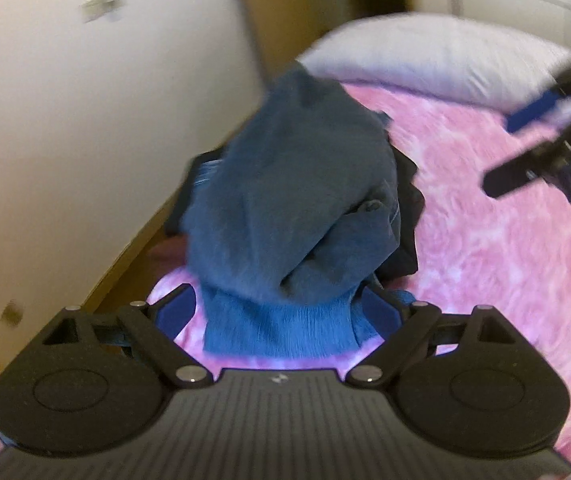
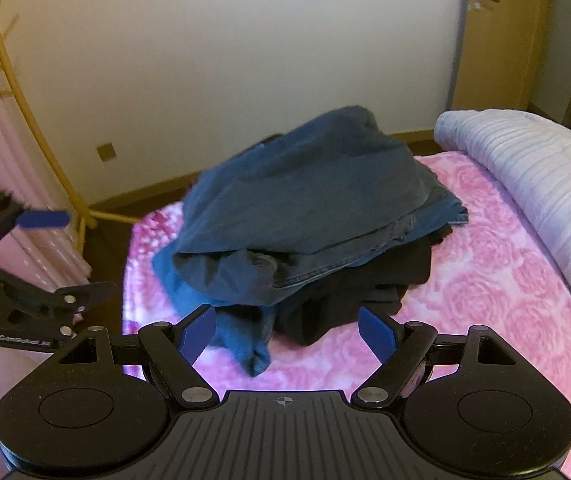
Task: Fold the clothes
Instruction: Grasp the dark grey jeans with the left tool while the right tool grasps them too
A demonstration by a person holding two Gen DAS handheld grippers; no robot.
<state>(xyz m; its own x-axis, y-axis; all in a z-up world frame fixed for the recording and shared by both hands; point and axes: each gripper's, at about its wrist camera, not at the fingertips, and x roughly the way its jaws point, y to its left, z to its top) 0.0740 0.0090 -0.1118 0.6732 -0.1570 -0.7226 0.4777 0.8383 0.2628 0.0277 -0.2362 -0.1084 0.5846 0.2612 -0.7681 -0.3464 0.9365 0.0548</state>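
Clothes pile [image 2: 305,216] lies near pink blanket's [image 2: 485,300] left edge; left gripper [image 1: 281,312] spread around blue fabric, ungripped; right gripper [image 2: 287,334] spread, empty.

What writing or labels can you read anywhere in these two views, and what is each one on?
"CooRobot.AI", roughly: small white print on the left gripper's black body, right wrist view; the letters are blurred, so this reading is uncertain.
A small white logo mark on each gripper's ribbed base carries no letters.
Nothing legible on the clothes pile or wall.

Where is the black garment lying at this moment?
In the right wrist view the black garment lies on the pink blanket, under the blue clothes, sticking out at the pile's right front.
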